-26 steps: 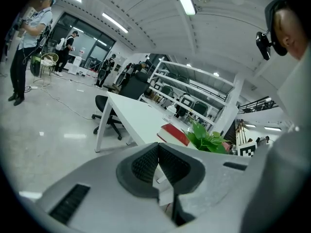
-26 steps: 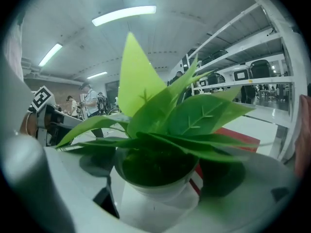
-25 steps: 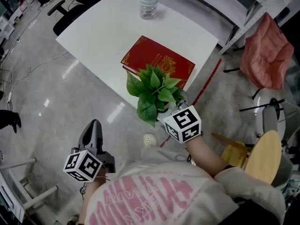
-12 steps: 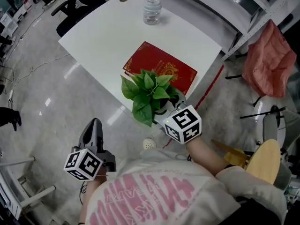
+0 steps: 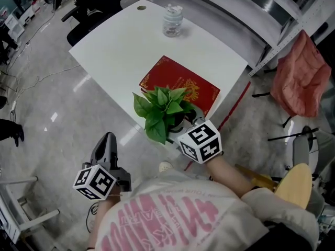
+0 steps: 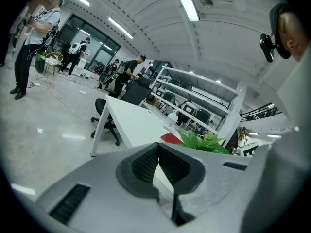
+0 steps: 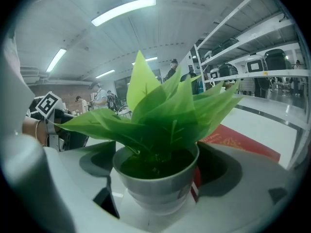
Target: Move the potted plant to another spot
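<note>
The right gripper [image 7: 156, 178] pinches the potted plant [image 5: 161, 109] low on its pot [image 7: 158, 193] — likely for balance — at the table's [image 5: 120, 51] near edge, just beside the red book [image 5: 183, 83]. The left gripper [image 6: 157, 154], jaws pressed together on nothing, hangs clear at left.

Gold print is showing on the cover of the red book [image 5: 178, 83], too small to read. Nearer the camera than the book, large pink letters are running across the person's shirt [image 5: 162, 221], upside down and cut off, not legible. The left gripper's cube [image 5: 95, 182] and the right gripper's cube [image 5: 200, 141], also on the near side of the book, are carrying only black-and-white square markers.
</note>
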Available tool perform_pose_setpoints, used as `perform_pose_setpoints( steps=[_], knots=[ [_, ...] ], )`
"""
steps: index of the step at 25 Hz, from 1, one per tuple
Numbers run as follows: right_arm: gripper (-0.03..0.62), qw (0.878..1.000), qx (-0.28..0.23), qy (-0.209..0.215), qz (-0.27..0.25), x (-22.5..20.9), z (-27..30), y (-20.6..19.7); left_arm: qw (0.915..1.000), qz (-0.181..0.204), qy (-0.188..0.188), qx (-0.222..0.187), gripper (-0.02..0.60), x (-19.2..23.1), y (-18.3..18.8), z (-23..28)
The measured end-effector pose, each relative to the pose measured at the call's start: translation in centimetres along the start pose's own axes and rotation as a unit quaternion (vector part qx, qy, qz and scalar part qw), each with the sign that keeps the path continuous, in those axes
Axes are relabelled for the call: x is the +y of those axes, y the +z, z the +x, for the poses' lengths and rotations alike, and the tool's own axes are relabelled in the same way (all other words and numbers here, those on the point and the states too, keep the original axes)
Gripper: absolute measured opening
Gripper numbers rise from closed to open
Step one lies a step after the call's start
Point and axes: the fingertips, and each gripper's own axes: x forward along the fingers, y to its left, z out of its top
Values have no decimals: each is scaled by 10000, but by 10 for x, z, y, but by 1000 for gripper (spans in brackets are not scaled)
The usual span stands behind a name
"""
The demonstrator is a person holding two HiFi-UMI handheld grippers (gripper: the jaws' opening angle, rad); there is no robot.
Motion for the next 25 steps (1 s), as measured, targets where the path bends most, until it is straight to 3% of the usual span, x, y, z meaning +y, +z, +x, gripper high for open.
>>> perform_pose_setpoints(
  steps=[15, 25],
  knots=[
    [526, 9975, -23, 138, 692, -6, 4, 8, 9996, -251, 122, -109, 3, 3, 5, 8],
    [526, 9960, -209, 167, 852, -3, 19, 38, 9992, -337, -182, 88, 3, 5, 19, 40]
  ],
)
